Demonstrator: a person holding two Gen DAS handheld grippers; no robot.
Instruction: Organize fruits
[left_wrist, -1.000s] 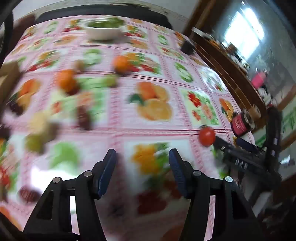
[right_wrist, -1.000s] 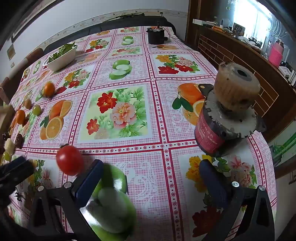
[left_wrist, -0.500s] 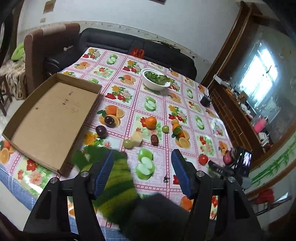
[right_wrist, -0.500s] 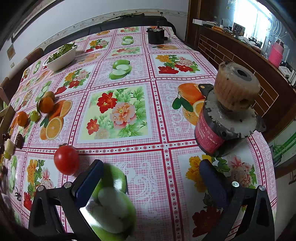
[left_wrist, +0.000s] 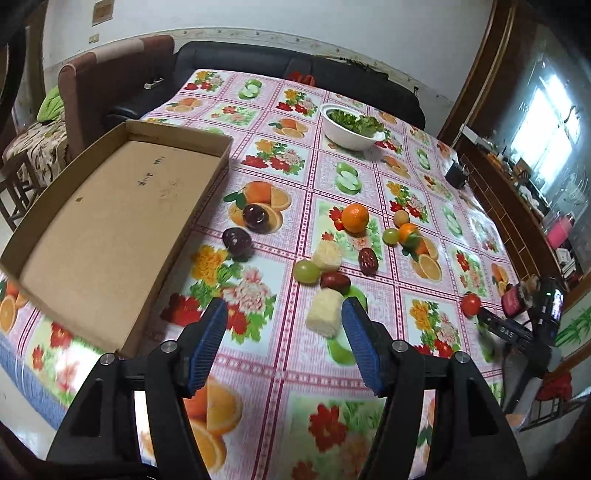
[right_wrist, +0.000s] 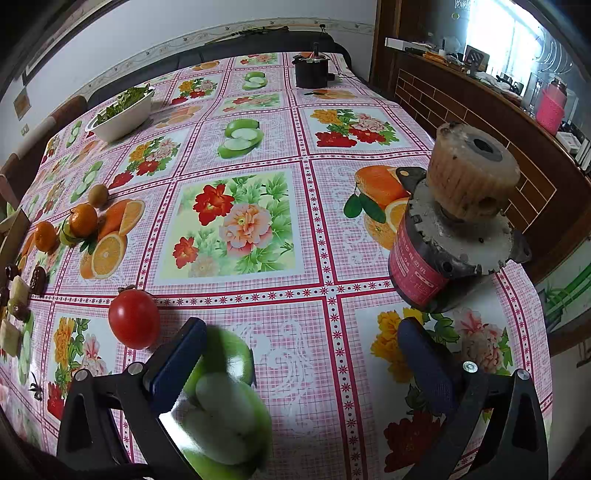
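Loose fruit lies on a fruit-print tablecloth: an orange (left_wrist: 355, 217), two dark plums (left_wrist: 237, 242), a green grape (left_wrist: 306, 271), red dates (left_wrist: 368, 261), two pale chunks (left_wrist: 325, 312) and a tomato (left_wrist: 470, 304). An empty cardboard tray (left_wrist: 110, 229) sits at the left. My left gripper (left_wrist: 282, 345) is open and empty, above the table short of the near pale chunk. My right gripper (right_wrist: 301, 363) is open and empty, low over the table, with the tomato (right_wrist: 133, 318) just left of its left finger. The right gripper also shows at the table's right edge in the left wrist view (left_wrist: 506, 328).
A white bowl of greens (left_wrist: 351, 127) stands at the far side. A red-labelled motor with a tan gear (right_wrist: 454, 229) stands just beyond my right gripper's right finger. A black pot (right_wrist: 312, 70) sits far back. A sofa and armchair (left_wrist: 110, 85) lie behind the table.
My left gripper has pulled back and up from close over the cloth, then come nearer the fruit again. A green-sleeved arm seen half a second ago is gone. The right gripper barely moved.
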